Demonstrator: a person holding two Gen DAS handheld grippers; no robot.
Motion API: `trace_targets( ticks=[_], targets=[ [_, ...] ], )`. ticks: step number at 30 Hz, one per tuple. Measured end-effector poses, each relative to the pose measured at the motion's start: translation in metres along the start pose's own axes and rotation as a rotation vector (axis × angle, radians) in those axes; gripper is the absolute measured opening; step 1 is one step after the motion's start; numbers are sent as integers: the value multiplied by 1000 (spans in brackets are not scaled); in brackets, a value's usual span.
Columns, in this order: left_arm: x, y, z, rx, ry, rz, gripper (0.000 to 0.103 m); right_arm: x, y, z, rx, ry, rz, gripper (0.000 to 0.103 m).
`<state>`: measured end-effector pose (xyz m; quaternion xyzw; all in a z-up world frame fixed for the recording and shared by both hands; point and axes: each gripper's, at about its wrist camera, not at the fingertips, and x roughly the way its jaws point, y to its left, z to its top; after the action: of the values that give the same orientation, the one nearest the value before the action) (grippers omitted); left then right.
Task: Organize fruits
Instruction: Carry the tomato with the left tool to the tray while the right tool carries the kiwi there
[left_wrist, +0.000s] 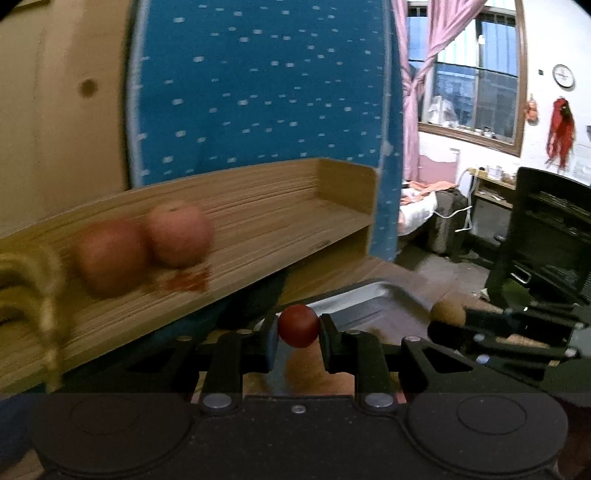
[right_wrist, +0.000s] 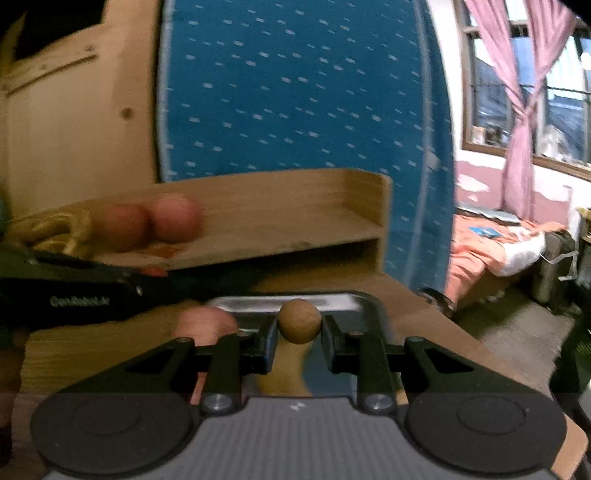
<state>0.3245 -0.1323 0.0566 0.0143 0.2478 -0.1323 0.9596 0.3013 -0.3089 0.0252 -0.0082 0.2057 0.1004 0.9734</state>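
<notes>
Now left tongs (left_wrist: 298, 325) pinch a glossy red ball (left_wrist: 297, 325); right tongs (right_wrist: 299, 322) clamp a matte brown sphere (right_wrist: 299, 321).

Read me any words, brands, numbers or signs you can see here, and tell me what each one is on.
"GenRobot.ai", blurred, so a likely reading: on the side of the left gripper, seen from the right wrist.
Wall clock: face too small to read.
No other text shows.

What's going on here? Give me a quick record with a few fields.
left gripper: shut on a small red fruit
right gripper: shut on a small brown fruit
wooden shelf: two apples side by side, bananas at its left end
metal tray: below both grippers on the table
picture quality: blurred
</notes>
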Motion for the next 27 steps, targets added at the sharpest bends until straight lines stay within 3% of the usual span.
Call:
trace_targets(
  ticks=[9,27],
  targets=[
    [32,-28,7,35,15,-35,25,10,-23,-9,38,33,-16,29],
    [51,-32,-1,47,48,-40,26,21,-27,-14,58,54,-4,29]
  ],
)
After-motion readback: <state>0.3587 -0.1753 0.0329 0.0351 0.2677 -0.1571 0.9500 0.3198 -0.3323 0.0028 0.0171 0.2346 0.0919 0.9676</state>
